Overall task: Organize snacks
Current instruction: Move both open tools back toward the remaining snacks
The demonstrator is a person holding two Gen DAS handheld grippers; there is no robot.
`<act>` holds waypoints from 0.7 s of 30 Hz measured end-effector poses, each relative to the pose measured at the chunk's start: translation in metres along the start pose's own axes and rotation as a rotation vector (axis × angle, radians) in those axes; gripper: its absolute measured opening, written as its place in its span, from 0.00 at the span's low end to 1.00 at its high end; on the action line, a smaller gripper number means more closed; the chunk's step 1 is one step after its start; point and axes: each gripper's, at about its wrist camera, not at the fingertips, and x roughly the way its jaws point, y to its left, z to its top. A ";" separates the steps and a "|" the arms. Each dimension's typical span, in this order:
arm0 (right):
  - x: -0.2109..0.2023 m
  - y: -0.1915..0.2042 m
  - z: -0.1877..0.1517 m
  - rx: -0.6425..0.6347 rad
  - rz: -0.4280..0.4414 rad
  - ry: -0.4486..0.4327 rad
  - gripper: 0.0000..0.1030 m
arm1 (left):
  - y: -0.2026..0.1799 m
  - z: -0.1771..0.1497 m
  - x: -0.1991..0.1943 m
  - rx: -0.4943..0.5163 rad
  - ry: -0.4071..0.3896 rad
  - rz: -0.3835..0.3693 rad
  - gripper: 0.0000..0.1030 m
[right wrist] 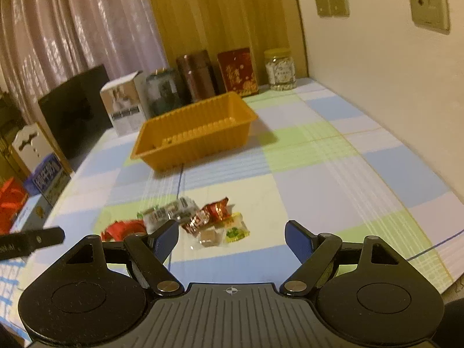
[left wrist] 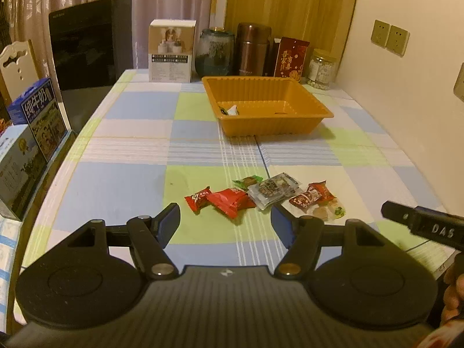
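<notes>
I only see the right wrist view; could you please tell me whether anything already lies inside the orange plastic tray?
Observer: Yes, the orange plastic tray holds a small white wrapped piece in one front corner.
Operator: What lies partly behind a finger of my right gripper?
Observer: A flat red foil packet, with a small red wrapped candy beside it.
Operator: And the left gripper?
Observer: Its fingers are open, with nothing between them.

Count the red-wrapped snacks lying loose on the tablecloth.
4: two side by side at the pile's left, two overlapping at its right. Others may hide underneath.
</notes>
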 end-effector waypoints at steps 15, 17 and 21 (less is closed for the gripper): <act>0.095 0.001 -0.002 -0.206 -0.004 0.126 0.41 | 0.009 0.014 0.075 0.069 0.075 -0.034 0.63; 0.106 0.000 -0.001 -0.226 -0.004 0.141 0.40 | 0.010 0.017 0.082 0.074 0.081 -0.037 0.63; 0.122 0.002 -0.001 -0.248 -0.017 0.167 0.38 | 0.011 0.020 0.093 0.099 0.087 -0.041 0.63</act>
